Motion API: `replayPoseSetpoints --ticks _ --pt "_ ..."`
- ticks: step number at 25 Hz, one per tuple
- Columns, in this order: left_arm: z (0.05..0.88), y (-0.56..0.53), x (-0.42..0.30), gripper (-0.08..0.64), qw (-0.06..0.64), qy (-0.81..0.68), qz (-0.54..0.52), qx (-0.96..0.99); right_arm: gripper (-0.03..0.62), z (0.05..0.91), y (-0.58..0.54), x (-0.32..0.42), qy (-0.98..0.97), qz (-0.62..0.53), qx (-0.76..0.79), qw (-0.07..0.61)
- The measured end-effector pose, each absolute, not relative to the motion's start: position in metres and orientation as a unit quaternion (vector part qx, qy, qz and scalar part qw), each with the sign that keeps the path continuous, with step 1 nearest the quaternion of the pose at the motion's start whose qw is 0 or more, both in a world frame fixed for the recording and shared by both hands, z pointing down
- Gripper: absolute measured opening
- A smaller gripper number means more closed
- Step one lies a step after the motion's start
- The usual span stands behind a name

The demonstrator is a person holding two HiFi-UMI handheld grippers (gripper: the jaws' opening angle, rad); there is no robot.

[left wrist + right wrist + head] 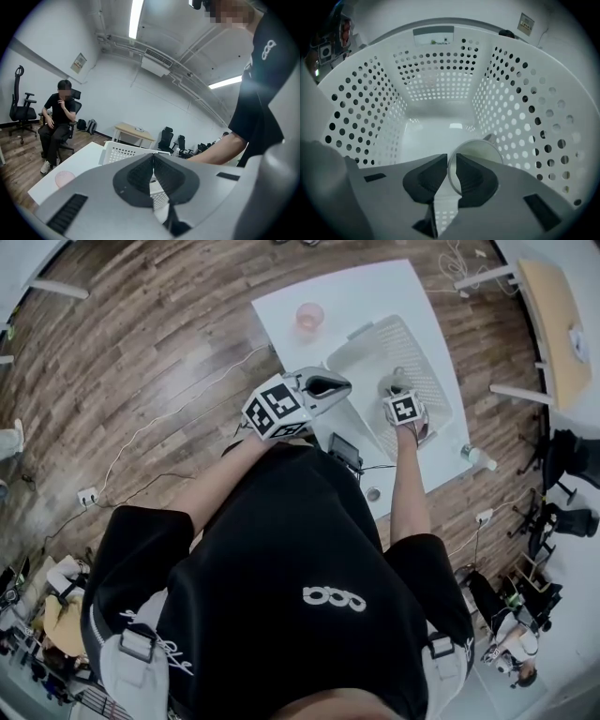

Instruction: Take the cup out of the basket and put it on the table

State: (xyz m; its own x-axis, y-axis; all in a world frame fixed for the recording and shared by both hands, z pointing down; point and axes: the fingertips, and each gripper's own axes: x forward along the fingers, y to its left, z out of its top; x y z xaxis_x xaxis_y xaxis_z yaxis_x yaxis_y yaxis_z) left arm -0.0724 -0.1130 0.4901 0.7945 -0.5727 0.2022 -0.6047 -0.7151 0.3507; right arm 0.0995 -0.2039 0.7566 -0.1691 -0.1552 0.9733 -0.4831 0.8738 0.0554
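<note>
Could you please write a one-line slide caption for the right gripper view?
Right gripper pinches the rim of the cup inside the white perforated basket.

I see a white rectangular table (367, 292) at the head view's upper centre; a pink translucent cup (309, 315) and a white perforated plastic basket (424, 358) stand on it.

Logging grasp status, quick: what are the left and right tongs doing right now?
Left tongs: closed, empty.
Right tongs: closed on the cup rim, inside the basket.
</note>
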Motion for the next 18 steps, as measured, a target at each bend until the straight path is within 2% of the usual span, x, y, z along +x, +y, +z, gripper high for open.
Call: replayPoseSetpoints --ticks 9,15,18 --pt "0.494 -0.115 -0.083 0.009 0.212 -0.330 0.036 0.919 0.049 0.774 -0.198 0.107 -0.712 0.125 0.178 0.668" --pt "0.494 -0.117 -0.078 0.009 0.214 -0.322 0.034 0.921 0.048 0.790 -0.185 0.115 -0.651 0.083 0.109 0.746" --pt "0.493 -0.119 -0.075 0.009 0.214 -0.320 0.034 0.922 0.050 0.804 -0.180 0.127 -0.635 0.079 0.097 0.763"
